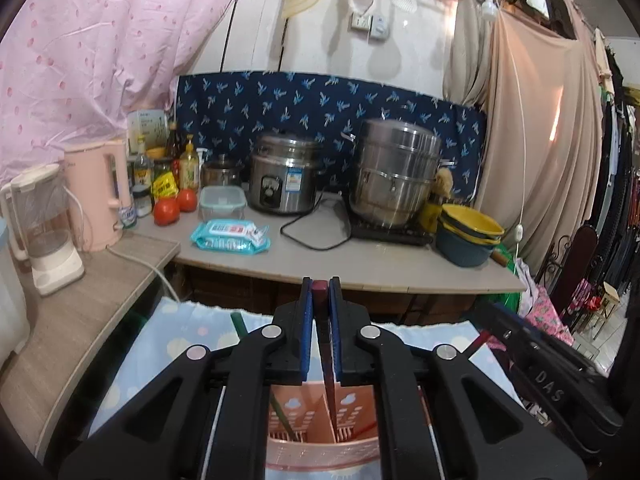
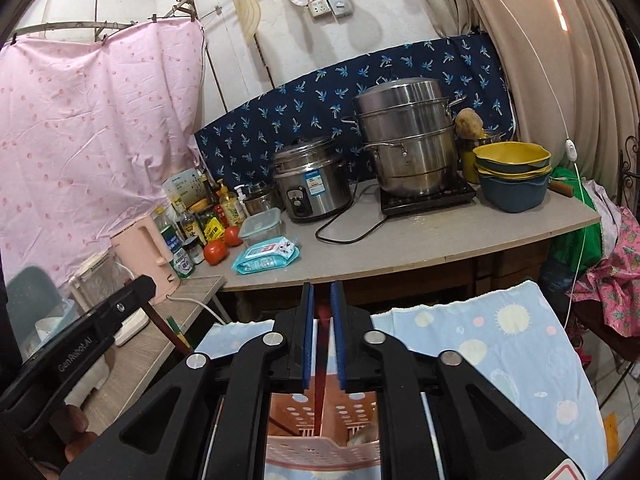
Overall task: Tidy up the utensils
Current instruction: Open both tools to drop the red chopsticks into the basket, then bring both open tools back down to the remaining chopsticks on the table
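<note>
The right hand-held gripper (image 2: 321,300) hangs over a pink perforated utensil holder (image 2: 320,454) on a pale blue cloth (image 2: 500,344). A dark red chopstick (image 2: 321,376) stands between its blue pads (image 2: 337,340), which are slightly apart. At left, the left hand-held gripper (image 2: 142,286) holds another chopstick (image 2: 168,330). A desk (image 2: 460,240) lies beyond.

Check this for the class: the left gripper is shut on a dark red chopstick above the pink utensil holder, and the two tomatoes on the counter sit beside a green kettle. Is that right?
One detail is wrong. The kettle beside the tomatoes is pink, not green, as the left wrist view shows. The left gripper is indeed shut on the dark red chopstick above the pink utensil holder.
</note>
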Motion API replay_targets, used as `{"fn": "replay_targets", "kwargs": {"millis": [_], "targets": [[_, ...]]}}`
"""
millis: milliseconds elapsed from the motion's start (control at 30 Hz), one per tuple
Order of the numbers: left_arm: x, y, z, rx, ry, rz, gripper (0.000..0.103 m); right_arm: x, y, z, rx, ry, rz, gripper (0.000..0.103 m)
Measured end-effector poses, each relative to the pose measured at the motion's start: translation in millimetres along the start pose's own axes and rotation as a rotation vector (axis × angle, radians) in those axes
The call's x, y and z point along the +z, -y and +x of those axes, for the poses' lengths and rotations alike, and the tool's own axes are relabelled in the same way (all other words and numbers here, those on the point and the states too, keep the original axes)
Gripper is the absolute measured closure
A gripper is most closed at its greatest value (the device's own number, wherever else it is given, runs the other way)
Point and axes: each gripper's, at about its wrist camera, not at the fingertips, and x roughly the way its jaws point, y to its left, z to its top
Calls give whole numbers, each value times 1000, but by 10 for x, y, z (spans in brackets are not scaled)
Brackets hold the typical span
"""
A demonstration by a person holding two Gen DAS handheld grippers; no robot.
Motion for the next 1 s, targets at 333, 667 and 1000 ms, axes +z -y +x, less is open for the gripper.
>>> {"fn": "replay_targets", "kwargs": {"millis": [333,667,1000], "targets": [[-113,-53,-305,77,-2,-3,54,-109,11,-304,-4,2,15,58],[-433,-88,-807,83,-44,3,49,-457,-40,-843,-3,-25,4,57],[-1390,-274,-1234,109,-196,15,48,-1317,-11,-1467,-104,-119,-77,56]]}}
